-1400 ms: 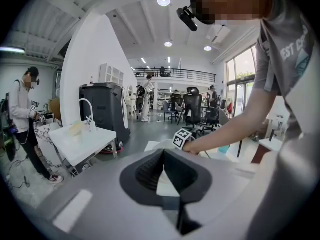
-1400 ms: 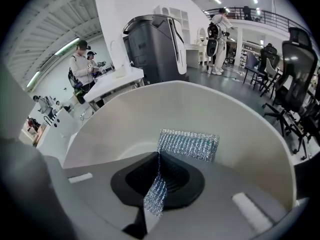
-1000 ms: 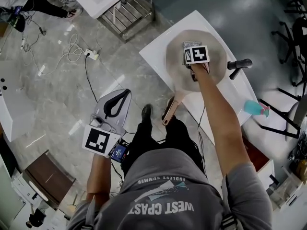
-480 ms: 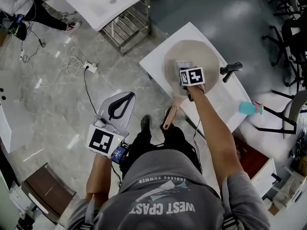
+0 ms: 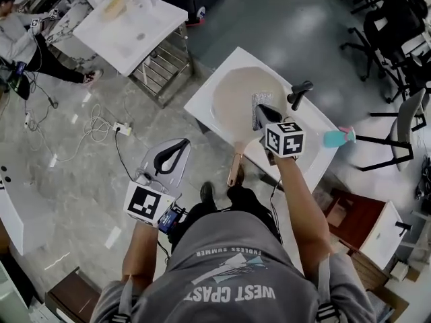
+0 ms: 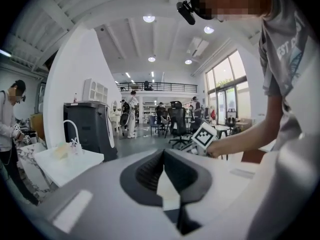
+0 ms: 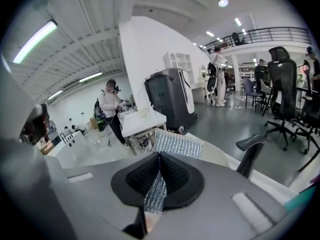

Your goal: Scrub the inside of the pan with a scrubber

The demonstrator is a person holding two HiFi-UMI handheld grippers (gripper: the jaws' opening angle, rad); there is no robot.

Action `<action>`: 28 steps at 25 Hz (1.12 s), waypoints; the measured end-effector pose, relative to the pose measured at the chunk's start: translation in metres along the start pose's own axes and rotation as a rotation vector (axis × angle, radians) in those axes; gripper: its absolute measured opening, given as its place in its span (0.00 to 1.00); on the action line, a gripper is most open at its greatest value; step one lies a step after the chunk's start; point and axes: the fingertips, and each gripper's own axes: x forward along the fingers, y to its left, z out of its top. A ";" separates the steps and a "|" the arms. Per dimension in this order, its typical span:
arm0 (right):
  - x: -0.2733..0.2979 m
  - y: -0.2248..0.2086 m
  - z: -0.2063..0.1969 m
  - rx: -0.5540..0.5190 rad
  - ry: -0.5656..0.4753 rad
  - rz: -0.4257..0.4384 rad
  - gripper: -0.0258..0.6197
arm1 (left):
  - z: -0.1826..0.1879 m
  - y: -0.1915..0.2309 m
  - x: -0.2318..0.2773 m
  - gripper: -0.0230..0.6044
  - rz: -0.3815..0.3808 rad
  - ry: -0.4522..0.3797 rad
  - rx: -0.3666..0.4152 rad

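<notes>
Two jaws of the right gripper (image 7: 159, 156) stand closed on the silvery mesh scrubber (image 7: 177, 143), a flat glittering pad pinched at its lower end and jutting past the jaw tips, above the right rim of the round beige pan (image 5: 239, 99), which sits on the white table (image 5: 199, 103) with its wooden handle toward the person. A second ago that gripper was low over the pan's middle; it has since risen and drawn back, lifting the scrubber off the pan's inside. The left gripper (image 5: 172, 150) hangs over the floor, jaws together and empty.
</notes>
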 end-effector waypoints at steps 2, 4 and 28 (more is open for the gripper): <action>-0.032 0.001 0.014 0.011 -0.071 -0.020 0.06 | 0.007 -0.010 0.001 0.04 -0.033 -0.023 0.016; -0.063 0.002 0.024 0.026 -0.132 -0.046 0.06 | 0.013 -0.020 0.001 0.04 -0.069 -0.039 0.031; -0.323 -0.004 -0.014 0.104 -0.400 -0.412 0.06 | 0.024 -0.130 0.002 0.04 -0.421 -0.070 0.119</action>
